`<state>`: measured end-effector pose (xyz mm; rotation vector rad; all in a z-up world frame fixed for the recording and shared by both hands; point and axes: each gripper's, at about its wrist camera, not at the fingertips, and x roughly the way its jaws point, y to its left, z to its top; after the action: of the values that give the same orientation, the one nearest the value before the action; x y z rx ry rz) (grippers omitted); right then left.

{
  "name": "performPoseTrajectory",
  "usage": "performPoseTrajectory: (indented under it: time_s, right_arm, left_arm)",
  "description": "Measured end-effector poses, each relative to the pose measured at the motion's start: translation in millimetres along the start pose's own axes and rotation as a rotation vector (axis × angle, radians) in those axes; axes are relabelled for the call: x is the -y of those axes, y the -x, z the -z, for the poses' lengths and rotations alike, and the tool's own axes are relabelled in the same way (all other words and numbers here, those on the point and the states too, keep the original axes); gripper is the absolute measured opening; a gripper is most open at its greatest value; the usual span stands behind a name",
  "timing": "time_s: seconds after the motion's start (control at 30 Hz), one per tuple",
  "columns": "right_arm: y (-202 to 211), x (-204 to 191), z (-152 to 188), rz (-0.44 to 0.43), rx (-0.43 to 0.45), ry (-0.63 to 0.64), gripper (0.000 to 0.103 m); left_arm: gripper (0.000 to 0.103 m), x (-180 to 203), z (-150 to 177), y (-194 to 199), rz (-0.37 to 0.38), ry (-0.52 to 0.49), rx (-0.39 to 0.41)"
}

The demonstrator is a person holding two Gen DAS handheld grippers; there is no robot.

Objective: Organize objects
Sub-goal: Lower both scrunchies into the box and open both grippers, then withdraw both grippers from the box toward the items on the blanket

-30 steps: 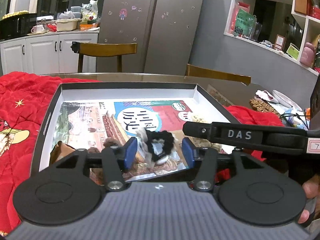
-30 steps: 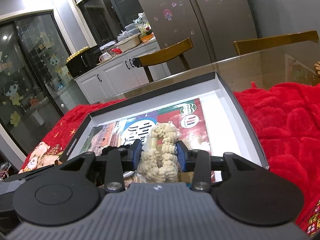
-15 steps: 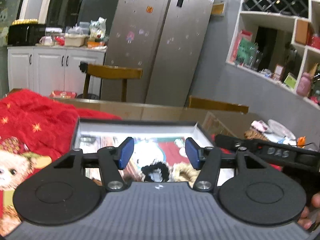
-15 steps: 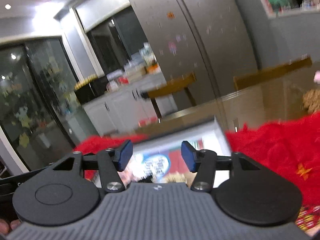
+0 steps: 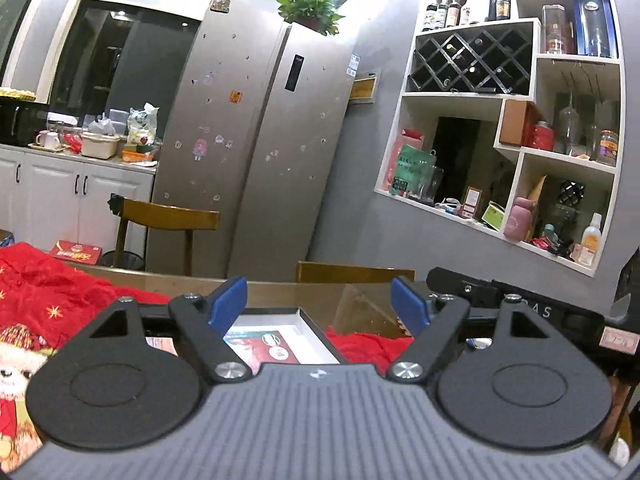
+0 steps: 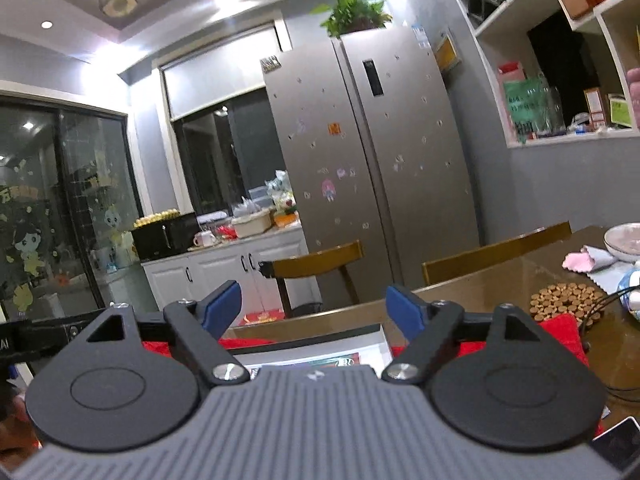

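Your left hand-held gripper (image 5: 319, 300) jaws opening, nothing between; right hand-held gripper (image 6: 313, 303) same, above white box (image 6: 320, 353) on table (image 6: 500, 284).

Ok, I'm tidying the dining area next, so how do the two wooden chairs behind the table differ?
The chair by the white cabinets shows its whole backrest and posts. The other chair shows only its backrest top over the far edge of the table. The chair by the white cabinets has something dark on one end of its backrest, and the other chair's backrest looks bare. Both are brown wood with slim backrests.
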<state>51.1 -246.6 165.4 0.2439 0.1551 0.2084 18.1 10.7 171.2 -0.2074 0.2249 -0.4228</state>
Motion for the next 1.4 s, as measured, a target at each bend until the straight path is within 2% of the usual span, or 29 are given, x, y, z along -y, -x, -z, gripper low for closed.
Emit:
performPoseTrajectory:
  time_s: [0.2,0.33,0.43,0.57,0.6,0.67,0.77,0.93,1.0,1.07,1.13,1.23,1.33,1.4]
  right_arm:
    - [7,-1,25,-0.058,0.018,0.062,0.092]
    - [5,2,41,-0.073,0.011,0.094,0.093]
    - [7,13,50,-0.101,0.001,0.051,0.095]
    - [1,22,62,-0.12,-0.055,0.032,0.098]
    - [-4,23,66,-0.099,-0.079,0.042,0.098]
    - [-15,25,74,-0.079,-0.126,0.041,0.097]
    - [-34,32,82,-0.098,-0.232,-0.028,0.097]
    - [-57,46,100,-0.085,-0.365,-0.118,0.097]
    - [-63,51,114,-0.065,-0.414,-0.158,0.094]
    - [-71,57,123,-0.042,-0.466,-0.2,0.091]
    - [-78,59,132,-0.018,-0.503,-0.226,0.088]
    - [-77,53,136,-0.008,-0.49,-0.171,0.085]
    - [-79,51,138,0.006,-0.494,-0.153,0.075]
    - [-78,53,138,0.034,-0.484,-0.157,0.061]
  left_arm:
    - [0.083,18,13,16,-0.07,0.013,0.015]
    - [0.083,30,36,13,-0.109,-0.006,-0.052]
    - [0.083,33,67,9,-0.16,0.001,-0.122]
    - [0.083,30,119,6,-0.295,0.097,-0.098]
    - [0.083,32,129,0,-0.322,0.083,-0.134]
    - [0.083,31,144,-8,-0.3,0.027,-0.194]
    - [0.083,33,158,-20,-0.335,0.006,-0.246]
    - [0.082,24,169,-37,-0.335,0.054,-0.326]
    - [0.077,21,171,-45,-0.334,0.056,-0.358]
    - [0.065,18,172,-52,-0.35,0.047,-0.373]
    - [0.059,17,171,-57,-0.358,0.037,-0.38]
    - [0.047,20,171,-57,-0.358,0.016,-0.37]
    - [0.042,20,170,-55,-0.359,0.005,-0.367]
    - [0.042,18,170,-52,-0.358,0.015,-0.362]
